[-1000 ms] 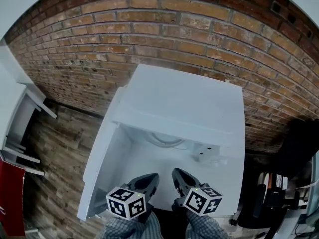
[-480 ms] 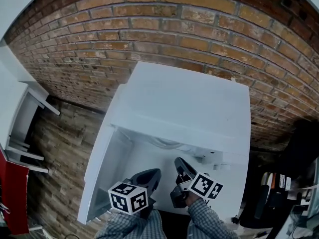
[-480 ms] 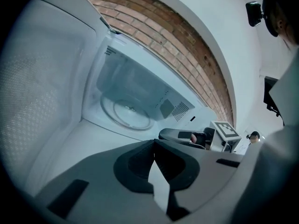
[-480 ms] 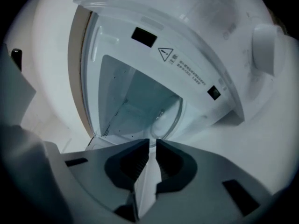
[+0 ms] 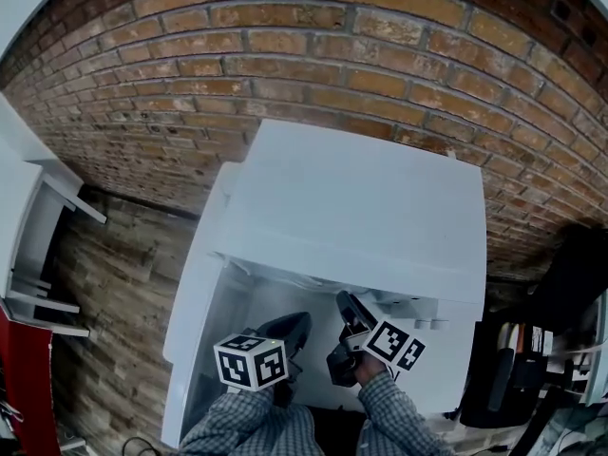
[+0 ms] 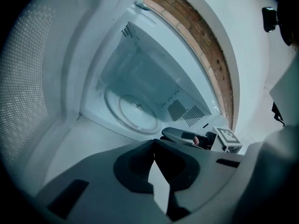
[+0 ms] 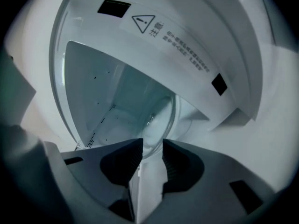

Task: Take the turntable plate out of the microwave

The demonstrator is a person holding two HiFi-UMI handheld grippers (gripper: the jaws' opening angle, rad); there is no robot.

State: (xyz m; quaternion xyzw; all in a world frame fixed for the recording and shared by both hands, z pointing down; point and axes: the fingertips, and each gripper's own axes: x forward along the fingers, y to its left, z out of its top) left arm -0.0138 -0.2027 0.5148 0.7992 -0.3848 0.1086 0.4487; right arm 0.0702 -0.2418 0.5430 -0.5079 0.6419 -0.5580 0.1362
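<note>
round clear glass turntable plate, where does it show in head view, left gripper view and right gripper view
Head view: not visible, hidden under the white microwave's top.
Left gripper view: round clear glass turntable plate left of centre, lying flat.
Right gripper view: near centre, picture rolled so it looks tipped.
Shared landmark: the microwave's open front.

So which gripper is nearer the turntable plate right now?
Right. The right gripper has its open fingers just short of the turntable plate; the left gripper, shut, sits further back from it.
</note>
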